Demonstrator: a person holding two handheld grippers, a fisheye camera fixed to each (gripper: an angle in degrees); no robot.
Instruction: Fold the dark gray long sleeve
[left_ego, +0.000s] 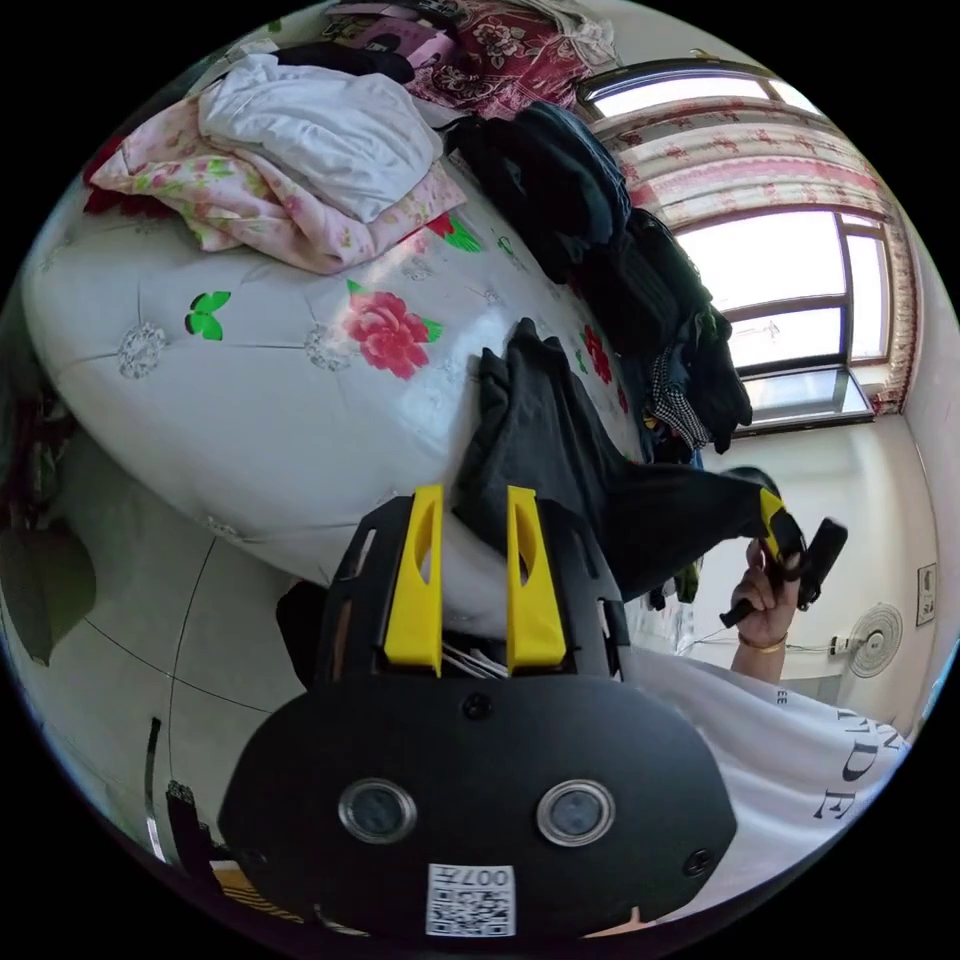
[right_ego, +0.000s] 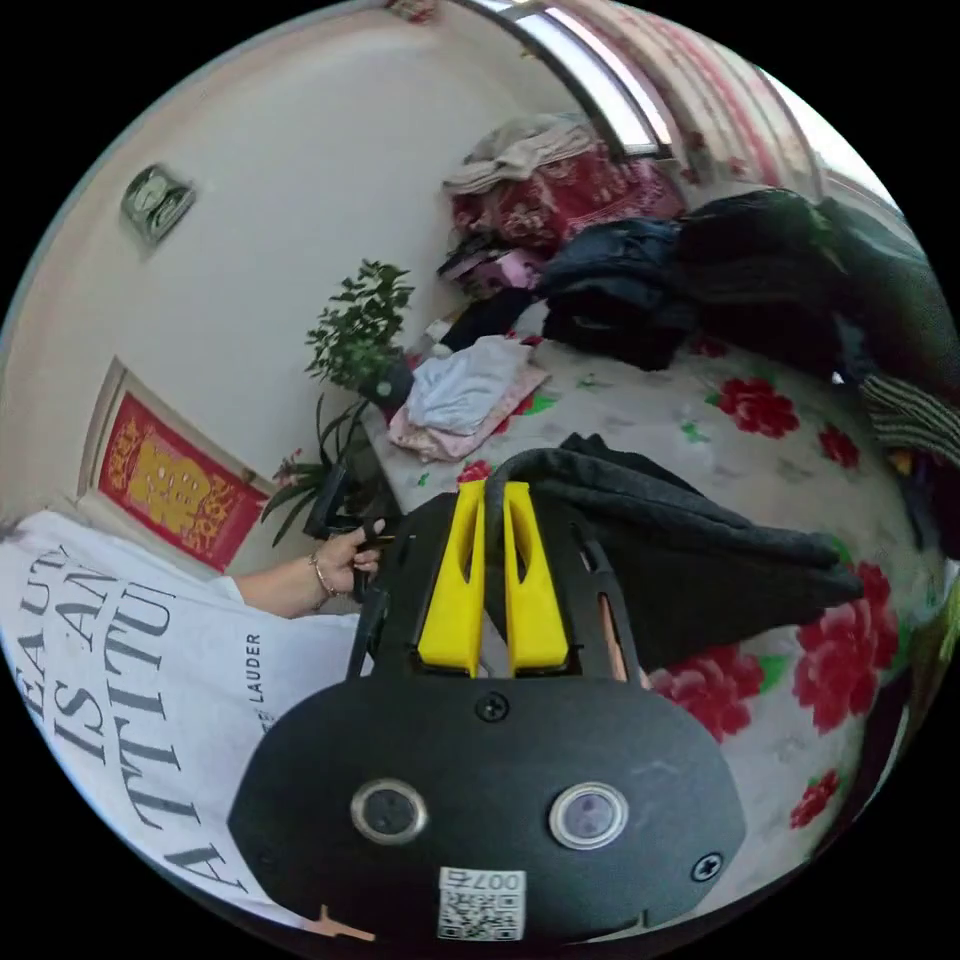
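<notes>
The dark gray long sleeve (left_ego: 545, 440) lies bunched on the flowered bed near its edge. One end is pulled out sideways to my right gripper (left_ego: 772, 520), which a hand holds off the bed. In the right gripper view the same garment (right_ego: 690, 560) runs from the closed yellow jaws of my right gripper (right_ego: 492, 490) out over the bedspread. My left gripper (left_ego: 474, 495) hovers at the bed's edge just short of the garment's near end. Its jaws stand apart with nothing pinched between them. In the right gripper view, the left gripper (right_ego: 328, 515) sits in the person's other hand, away from the cloth.
A white flowered bedspread (left_ego: 250, 380) covers the bed. Folded white and pink clothes (left_ego: 300, 160) lie at one end, and a heap of dark clothes (left_ego: 610, 240) lines the window side. A potted plant (right_ego: 360, 330) stands by the wall. The person's white printed shirt (right_ego: 110, 650) is close by.
</notes>
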